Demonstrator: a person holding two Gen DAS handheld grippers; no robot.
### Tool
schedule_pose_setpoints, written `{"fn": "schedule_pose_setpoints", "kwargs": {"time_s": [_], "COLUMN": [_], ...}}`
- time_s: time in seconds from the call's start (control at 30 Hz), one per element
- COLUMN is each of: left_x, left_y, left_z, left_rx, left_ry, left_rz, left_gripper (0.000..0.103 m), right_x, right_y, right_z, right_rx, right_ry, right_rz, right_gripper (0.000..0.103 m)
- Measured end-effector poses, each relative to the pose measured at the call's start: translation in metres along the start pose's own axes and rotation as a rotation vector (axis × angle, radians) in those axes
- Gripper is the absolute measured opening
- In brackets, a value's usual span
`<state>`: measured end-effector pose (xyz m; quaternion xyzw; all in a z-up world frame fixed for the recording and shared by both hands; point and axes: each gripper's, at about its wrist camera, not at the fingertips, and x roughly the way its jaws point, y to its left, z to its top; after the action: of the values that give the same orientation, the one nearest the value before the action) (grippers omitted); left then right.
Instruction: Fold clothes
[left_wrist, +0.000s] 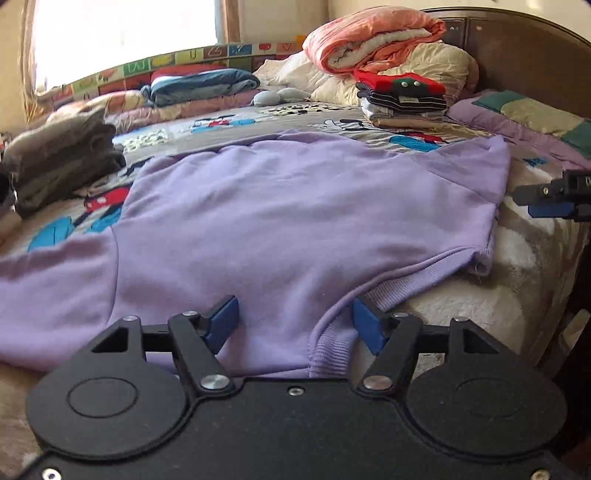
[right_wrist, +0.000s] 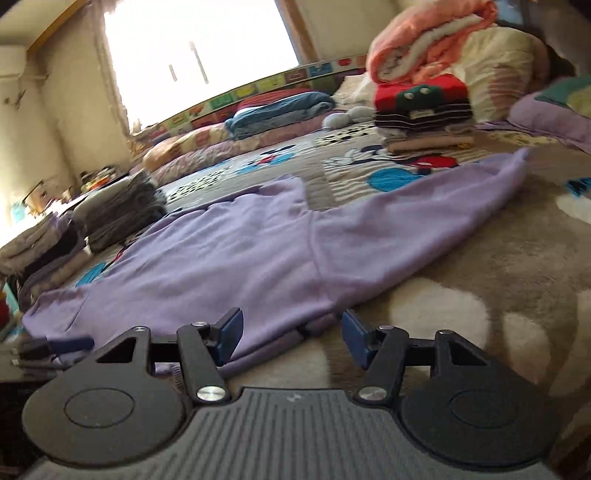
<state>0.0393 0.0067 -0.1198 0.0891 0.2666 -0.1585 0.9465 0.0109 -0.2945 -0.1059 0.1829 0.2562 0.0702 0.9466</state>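
A lilac sweatshirt (left_wrist: 280, 206) lies spread flat on the cartoon-print bedspread (left_wrist: 229, 125), its ribbed hem toward me. My left gripper (left_wrist: 295, 325) stands open low over that hem, and the cloth lies between the blue pads (left_wrist: 221, 325) without being pinched. In the right wrist view the same sweatshirt (right_wrist: 229, 251) stretches away with one sleeve (right_wrist: 461, 192) pointing to the far right. My right gripper (right_wrist: 291, 332) is open at the hem's right corner, cloth lying loose between its jaws. It also shows at the edge of the left wrist view, right gripper (left_wrist: 546, 203).
A stack of folded clothes (left_wrist: 402, 96) topped by a red and green piece sits at the far right, below a rolled orange blanket (left_wrist: 373, 40). Grey folded items (left_wrist: 62, 155) lie at the left. Blue bedding (left_wrist: 203, 85) lies by the window. The bed's edge (left_wrist: 535, 280) drops off on the right.
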Motion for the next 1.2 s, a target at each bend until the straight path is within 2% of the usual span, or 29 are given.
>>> {"fn": "schedule_pose_setpoints", "kwargs": {"time_s": [0.13,0.27,0.33,0.4,0.47,0.5,0.57,0.6,0.63,0.67,0.7,0.73,0.8,0.83,0.87,0.93,0.97,1.0,1.1,1.2], "left_x": [-0.013,-0.022,-0.022,-0.022,-0.020,-0.018,-0.013,-0.010,-0.008,-0.006,-0.003,0.000,0.007,0.011,0.015,0.024,0.028,0.033,0.054,0.079], "left_y": [-0.014,-0.027,-0.037,-0.047,-0.057,-0.062,-0.070,-0.073,-0.076,-0.079,-0.081,-0.084,-0.090,-0.094,-0.100,-0.115,-0.124,-0.135,-0.175,-0.220], "left_z": [0.002,0.010,0.015,0.019,0.020,0.020,0.021,0.022,0.024,0.027,0.031,0.037,0.053,0.062,0.070,0.087,0.095,0.103,0.126,0.136], "left_rx": [0.042,0.080,0.098,0.116,0.124,0.135,0.155,0.165,0.173,0.182,0.188,0.186,0.150,0.131,0.128,0.139,0.156,0.181,0.286,0.412], "left_ry": [-0.070,-0.121,-0.123,-0.123,-0.095,-0.076,-0.041,-0.025,-0.018,-0.013,-0.012,-0.014,-0.022,-0.026,-0.030,-0.035,-0.040,-0.050,-0.062,-0.061], "left_rz": [0.002,0.022,0.043,0.064,0.067,0.072,0.082,0.086,0.089,0.091,0.090,0.089,0.065,0.050,0.036,0.004,-0.005,-0.013,-0.036,-0.044], "left_gripper": [0.068,0.068,0.068,0.068,0.068,0.068,0.068,0.068,0.068,0.068,0.068,0.068,0.068,0.068,0.068,0.068,0.068,0.068,0.068,0.068], "right_x": [-0.004,0.003,0.008,0.025,0.050,0.063,0.085,0.091,0.093,0.096,0.098,0.098,0.095,0.099,0.103,0.110,0.111,0.111,0.094,0.081], "right_y": [-0.048,-0.106,-0.144,-0.175,-0.199,-0.207,-0.224,-0.233,-0.243,-0.253,-0.263,-0.266,-0.268,-0.269,-0.270,-0.280,-0.288,-0.295,-0.300,-0.311], "right_z": [0.009,0.038,0.051,0.064,0.080,0.088,0.106,0.113,0.117,0.120,0.123,0.125,0.131,0.134,0.138,0.138,0.136,0.134,0.140,0.142], "right_rx": [0.171,0.349,0.509,0.663,0.732,0.741,0.736,0.735,0.749,0.766,0.782,0.781,0.766,0.761,0.756,0.760,0.778,0.814,0.775,0.766], "right_ry": [-0.068,-0.192,-0.301,-0.352,-0.320,-0.277,-0.203,-0.171,-0.163,-0.158,-0.153,-0.164,-0.232,-0.230,-0.222,-0.194,-0.192,-0.202,-0.252,-0.271], "right_rz": [-0.023,-0.013,0.110,0.216,0.260,0.250,0.132,0.063,0.043,0.031,0.019,0.029,0.078,0.112,0.148,0.078,0.035,0.037,0.012,0.025], "right_gripper": [0.060,0.061,0.060,0.060,0.062,0.062,0.061,0.053,0.039,0.038,0.038,0.044,0.058,0.062,0.064,0.061,0.055,0.050,0.064,0.069]}}
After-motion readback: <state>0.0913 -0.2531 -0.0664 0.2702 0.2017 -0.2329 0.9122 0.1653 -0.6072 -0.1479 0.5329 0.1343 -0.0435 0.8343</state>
